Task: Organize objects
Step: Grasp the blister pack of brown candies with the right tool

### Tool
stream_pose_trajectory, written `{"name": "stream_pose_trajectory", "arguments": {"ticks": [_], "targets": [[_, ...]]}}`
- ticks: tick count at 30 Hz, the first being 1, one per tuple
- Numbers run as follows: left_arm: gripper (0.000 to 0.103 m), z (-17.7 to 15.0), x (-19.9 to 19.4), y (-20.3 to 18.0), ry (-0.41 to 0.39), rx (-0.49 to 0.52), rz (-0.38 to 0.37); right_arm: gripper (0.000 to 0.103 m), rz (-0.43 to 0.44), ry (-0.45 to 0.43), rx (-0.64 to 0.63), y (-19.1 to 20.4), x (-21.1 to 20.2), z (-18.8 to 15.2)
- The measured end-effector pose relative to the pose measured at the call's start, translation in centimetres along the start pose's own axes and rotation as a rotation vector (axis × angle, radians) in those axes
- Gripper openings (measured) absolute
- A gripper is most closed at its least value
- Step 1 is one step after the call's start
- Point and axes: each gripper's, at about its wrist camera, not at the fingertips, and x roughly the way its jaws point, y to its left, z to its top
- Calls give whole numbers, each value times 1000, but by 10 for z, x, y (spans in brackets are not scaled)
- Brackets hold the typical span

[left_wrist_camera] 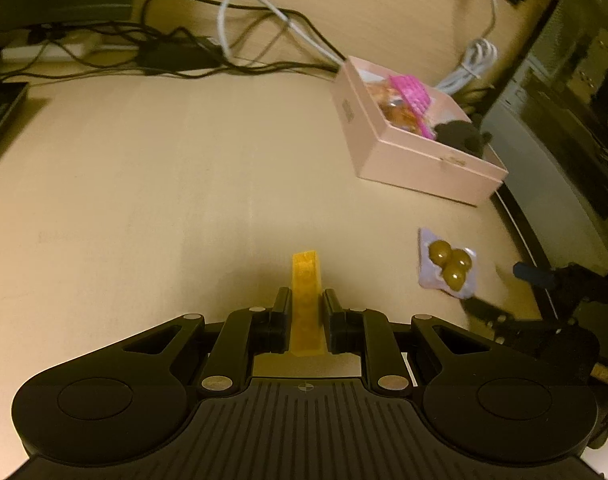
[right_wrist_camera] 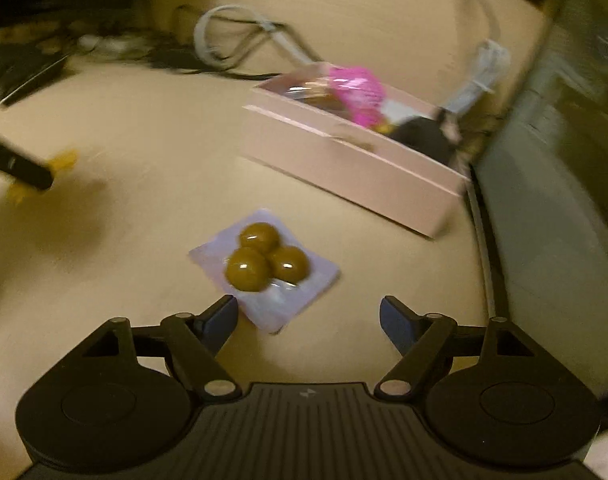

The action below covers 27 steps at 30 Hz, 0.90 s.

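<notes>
A sealed clear packet of three brown balls [right_wrist_camera: 264, 268] lies on the pale wooden table [right_wrist_camera: 144, 140]. Behind it to the right sits an open pink cardboard box [right_wrist_camera: 355, 172], with tangled dark cables [left_wrist_camera: 176, 52] farther back

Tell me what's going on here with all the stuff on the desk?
Someone is tidying small things on a desk with a gripper in each hand. The left gripper has its jaws shut on a yellow strip, held above the desk. The right gripper is open, jaws spread just short of a clear packet of three brown balls lying on the desk. Behind it sits an open pink box that already holds a pink packet and a dark object.
</notes>
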Motion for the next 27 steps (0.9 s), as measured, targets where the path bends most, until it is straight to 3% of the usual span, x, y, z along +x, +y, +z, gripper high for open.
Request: {"name": "stream_pose_trajectory", "arguments": {"ticks": [2,6,10,13,22,27], "targets": [[19,0,1,-4,3,9,-11,83,40,9,100,-10,-4,3],[19,-1,3,-8,10,28,-28,103,90,6,285,-18,-4,10],[19,-4,1,-6,11,36,-30,103,109,85,480,-17,22,18],[19,-8,-4,0,5,30,-16,103,93,102,532,-11,38,25],[19,-14,-9,16,10,-15,1,101,79,86,420,25,56,43],[19,-13,-6,14,19,-5,-7,78,87,61,311,39,50,46]]}}
